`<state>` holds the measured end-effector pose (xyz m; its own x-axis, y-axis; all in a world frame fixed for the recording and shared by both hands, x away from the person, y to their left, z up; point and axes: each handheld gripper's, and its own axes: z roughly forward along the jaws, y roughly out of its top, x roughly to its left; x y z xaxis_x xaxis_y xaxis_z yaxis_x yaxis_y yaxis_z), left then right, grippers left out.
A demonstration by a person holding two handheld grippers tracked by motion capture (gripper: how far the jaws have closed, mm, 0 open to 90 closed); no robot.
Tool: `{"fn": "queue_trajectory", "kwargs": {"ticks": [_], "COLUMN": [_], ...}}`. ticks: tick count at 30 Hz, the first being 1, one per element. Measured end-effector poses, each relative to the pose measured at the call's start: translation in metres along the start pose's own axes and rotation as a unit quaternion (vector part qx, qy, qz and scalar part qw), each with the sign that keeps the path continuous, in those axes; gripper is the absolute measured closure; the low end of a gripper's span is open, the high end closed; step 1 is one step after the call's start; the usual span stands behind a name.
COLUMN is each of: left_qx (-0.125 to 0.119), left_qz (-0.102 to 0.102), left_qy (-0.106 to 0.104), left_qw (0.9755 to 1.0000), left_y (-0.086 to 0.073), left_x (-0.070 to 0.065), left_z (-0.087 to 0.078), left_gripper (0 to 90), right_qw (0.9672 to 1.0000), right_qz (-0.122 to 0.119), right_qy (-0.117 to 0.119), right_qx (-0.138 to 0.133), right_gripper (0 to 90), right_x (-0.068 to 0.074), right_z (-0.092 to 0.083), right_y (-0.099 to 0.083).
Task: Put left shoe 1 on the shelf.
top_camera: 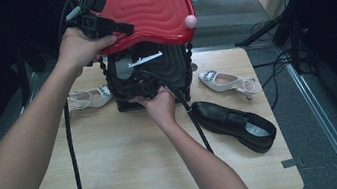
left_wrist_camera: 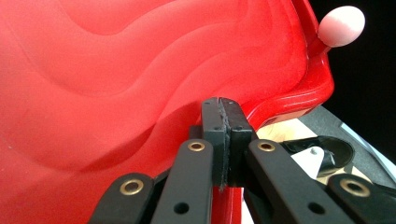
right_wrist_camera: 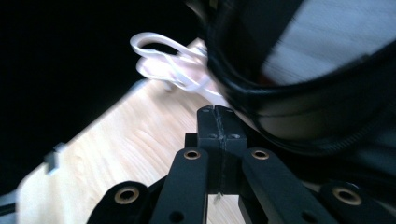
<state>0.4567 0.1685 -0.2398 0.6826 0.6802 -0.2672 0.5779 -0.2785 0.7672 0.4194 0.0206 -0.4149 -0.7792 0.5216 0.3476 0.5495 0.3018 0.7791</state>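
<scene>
So there's a glossy red wavy-ribbed plastic lid point(top_camera: 153, 5) tipped up at 12 o'clock of the pale wooden desk point(top_camera: 131, 165), above a black box-shaped case point(top_camera: 153, 74) that sits at the desk's far edge. The left gripper point(top_camera: 119, 28) sits at about 11 o'clock, and in the left gripper view its jaws are pressed tight together right against the lid's lower edge. Looks like they pinch the rim, but I can't tell for sure if plastic is actually between them. A small pink round knob point(top_camera: 190, 21) sticks off the lid's right corner.

The right gripper point(top_camera: 142, 85) is down at the front of the black case, jaws closed with nothing in them; its own view is blurry, with a dark curved rim just beyond the tips.

Around it: a white strappy sandal point(top_camera: 89, 99) at 9 o'clock of the case, another white strappy shoe point(top_camera: 228, 81) at 3 o'clock, and a black leather dress shoe point(top_camera: 234, 125) at 4 o'clock.
</scene>
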Motion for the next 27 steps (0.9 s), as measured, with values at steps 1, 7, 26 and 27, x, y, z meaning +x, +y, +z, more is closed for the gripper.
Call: {"fn": "queue_trajectory", "kwargs": {"ticks": [1,7,26,27], "left_qx": [0.0,-0.003,-0.013,-0.009], "left_qz": [-0.001,-0.009,0.05,0.05], "left_qy": [-0.001,0.004,-0.049,-0.045], "left_qw": [1.0,0.9999,0.9975,0.9977], "left_y": [0.0,0.002,-0.037,-0.042], "left_x": [0.0,-0.001,-0.037,-0.038], "left_z": [0.0,-0.001,-0.036,-0.035], "left_gripper": [89.8,84.5,57.0,56.3], "right_qw": [1.0,0.9995,0.9983,0.9986], "right_qz": [-0.001,-0.017,-0.05,-0.043], "right_qy": [0.001,0.017,-0.002,0.013], "right_qx": [-0.008,-0.019,-0.03,-0.028], "right_gripper": [90.0,90.0,85.7,86.0], "right_x": [0.002,0.006,0.005,0.004], "right_z": [-0.004,-0.022,-0.083,-0.085], "right_y": [0.0,-0.002,-0.052,-0.055]}}
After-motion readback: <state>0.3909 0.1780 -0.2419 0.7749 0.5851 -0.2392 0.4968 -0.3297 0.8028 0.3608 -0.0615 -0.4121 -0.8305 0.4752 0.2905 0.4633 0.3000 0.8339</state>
